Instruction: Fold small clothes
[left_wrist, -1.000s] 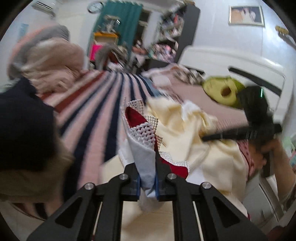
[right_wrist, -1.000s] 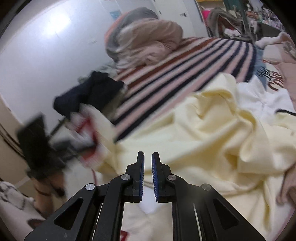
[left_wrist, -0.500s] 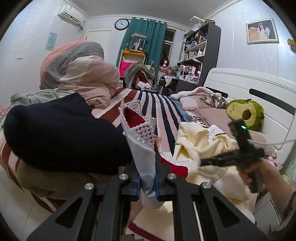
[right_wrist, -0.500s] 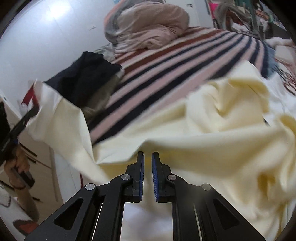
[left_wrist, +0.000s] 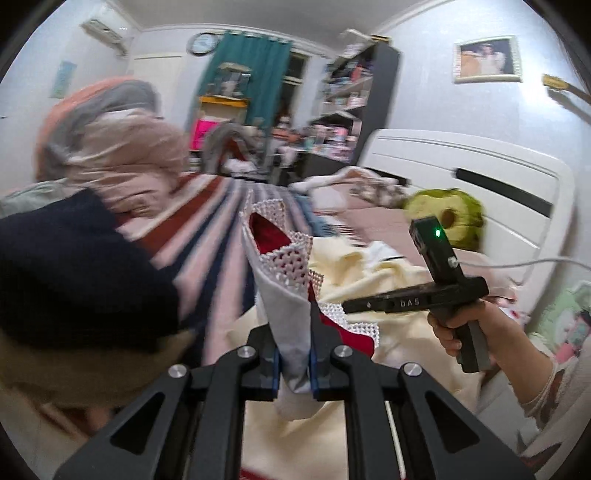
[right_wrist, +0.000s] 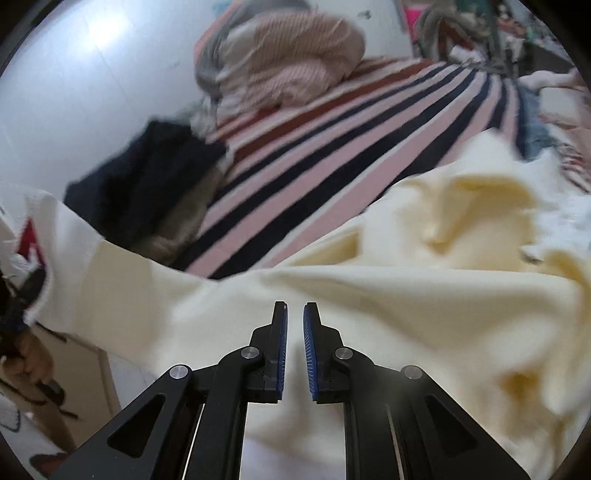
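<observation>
Left gripper (left_wrist: 293, 354): jaws clamped on a fold of the cream garment's edge, where grey-white cloth, white lace trim and a red patch bunch together and stand up between the pads.

Right gripper (right_wrist: 293, 328): jaws opening, only a narrow gap between the blue pads; nothing between them (the cream cloth lies beneath and beyond the tips). In the left wrist view it shows from the side, held in the person's right hand (left_wrist: 458, 325), a green light lit on its top and a white cable running off to the right.

Cream garment (right_wrist: 388, 295): spread rumpled over the near part of the bed, one edge pulled out taut toward the left gripper at the left of the right wrist view, the rest heaped in soft folds to the right.

Striped blanket (right_wrist: 369, 136): pink, navy and rust bands covering the bed beyond the garment.

Dark navy clothing (right_wrist: 147, 173): a pile on the blanket near the bed's edge, just beside the stretched cream edge.

Rolled pink quilt (right_wrist: 288, 62): at the far end, against the white wall.

Avocado plush (left_wrist: 447, 218): by the white headboard (left_wrist: 480, 173), well apart from the left gripper.
</observation>
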